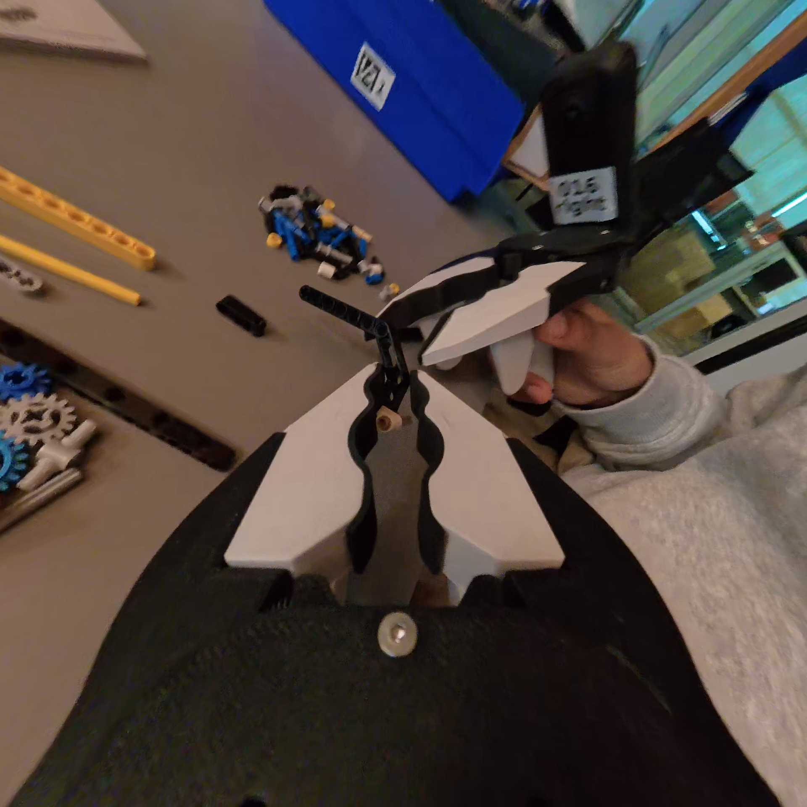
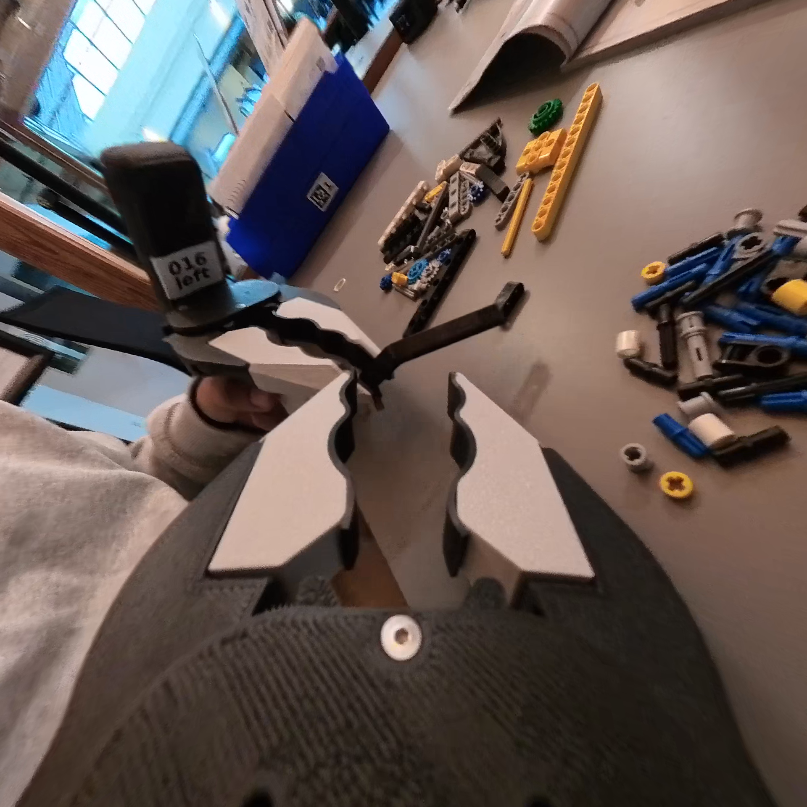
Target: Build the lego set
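My left gripper is shut on the lower arm of a black bent beam, held above the table. A tan pin sticks out of the beam between the fingers. In the right wrist view the left gripper comes in from the left with the beam pointing up and right. My right gripper is open and empty, with its left fingertip right beside the held end of the beam. It also shows in the left wrist view, just right of the beam.
A pile of blue, black and grey pins lies at the right, with a yellow bush and a grey bush loose nearby. Farther off are a yellow long beam, a yellow axle, a parts heap, a blue bin and a booklet. Both grippers' tips are close together, under 4 cm apart. Between my right fingertips and the grey bush there is roughly 7 cm. The left camera catches it too, in the left wrist view.
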### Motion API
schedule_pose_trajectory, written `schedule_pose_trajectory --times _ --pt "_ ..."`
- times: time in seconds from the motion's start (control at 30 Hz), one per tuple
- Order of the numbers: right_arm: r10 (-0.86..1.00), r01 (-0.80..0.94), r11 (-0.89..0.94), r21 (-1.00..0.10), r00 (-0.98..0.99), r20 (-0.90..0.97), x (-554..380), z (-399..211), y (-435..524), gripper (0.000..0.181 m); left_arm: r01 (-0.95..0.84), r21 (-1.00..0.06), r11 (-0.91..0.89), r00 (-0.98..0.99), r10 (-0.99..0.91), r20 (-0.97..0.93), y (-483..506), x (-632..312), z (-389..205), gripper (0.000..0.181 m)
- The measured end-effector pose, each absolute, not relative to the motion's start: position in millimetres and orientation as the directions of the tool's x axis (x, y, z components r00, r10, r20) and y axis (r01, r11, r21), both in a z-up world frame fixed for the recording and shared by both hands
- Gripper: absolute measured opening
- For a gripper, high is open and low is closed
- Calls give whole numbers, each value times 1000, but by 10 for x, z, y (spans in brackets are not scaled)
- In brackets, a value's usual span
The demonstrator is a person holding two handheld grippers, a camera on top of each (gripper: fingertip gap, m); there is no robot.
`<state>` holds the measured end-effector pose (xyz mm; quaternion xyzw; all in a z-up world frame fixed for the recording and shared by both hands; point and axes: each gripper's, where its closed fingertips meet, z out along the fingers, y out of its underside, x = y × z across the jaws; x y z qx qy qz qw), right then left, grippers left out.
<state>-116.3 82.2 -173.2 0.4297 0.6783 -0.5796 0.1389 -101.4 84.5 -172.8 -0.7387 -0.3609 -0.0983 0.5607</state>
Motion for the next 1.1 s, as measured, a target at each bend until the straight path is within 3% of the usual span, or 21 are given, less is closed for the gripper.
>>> schedule_pose_trajectory --times 0.03,0.13,0.27,0.4,0.57,0.87,1.1 --pt "391 751 -70 -657 -585 -710 -1161 -1685 819 40 628 -773 -93 734 403 547 863 -1002 -1667 10" --pt "265 780 -150 -608 -561 -784 -1128 -1530 802 35 578 -813 -66 773 366 519 903 -961 -1547 10" --pt "87 807 -229 -545 -540 -837 -1077 -1312 823 6 552 -828 -100 804 326 497 956 -868 -1543 11" --pt "39 806 -237 -542 -550 -834 -1050 -1228 860 4 503 -860 -86 843 267 467 951 -801 -1436 35" --pt "-56 838 -263 -478 -508 -859 -1041 -1132 940 4 427 -901 -73 880 264 396 870 -826 -1386 47" --pt "-150 930 -255 -263 -307 -940 -1044 -1179 918 4 203 -948 -245 937 329 116 967 -742 -1484 42" --pt "-271 962 -245 -123 -190 -944 -1043 -1134 951 4 129 -948 -291 940 340 24 1002 -717 -1498 27"
